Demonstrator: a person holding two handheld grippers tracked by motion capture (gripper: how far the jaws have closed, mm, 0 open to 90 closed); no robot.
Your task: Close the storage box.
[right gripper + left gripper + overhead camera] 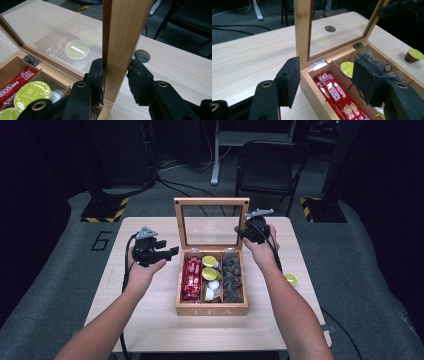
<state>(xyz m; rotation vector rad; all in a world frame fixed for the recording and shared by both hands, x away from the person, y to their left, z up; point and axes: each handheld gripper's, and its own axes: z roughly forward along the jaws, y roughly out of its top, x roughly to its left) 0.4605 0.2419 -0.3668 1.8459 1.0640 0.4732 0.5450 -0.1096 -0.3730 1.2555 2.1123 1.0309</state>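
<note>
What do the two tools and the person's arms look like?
Both tools, left and right, are black, with blocky padded jaws and brass-ringed holes. Each carries a grey three-cornered plate and trails a black cable. The forearms are bare, no sleeves in view.

The bench [150,320] is viewed from above its near edge, facing forward and down. The tea box [317,95] is seen close from its left, its lid [125,37] closer still from the right. The lid is shared.

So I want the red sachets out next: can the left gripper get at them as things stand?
Probably yes. The lid stands upright, held by the right gripper, so the red sachets lie uncovered just beyond the left gripper, whose jaws stand apart with nothing between.
</note>
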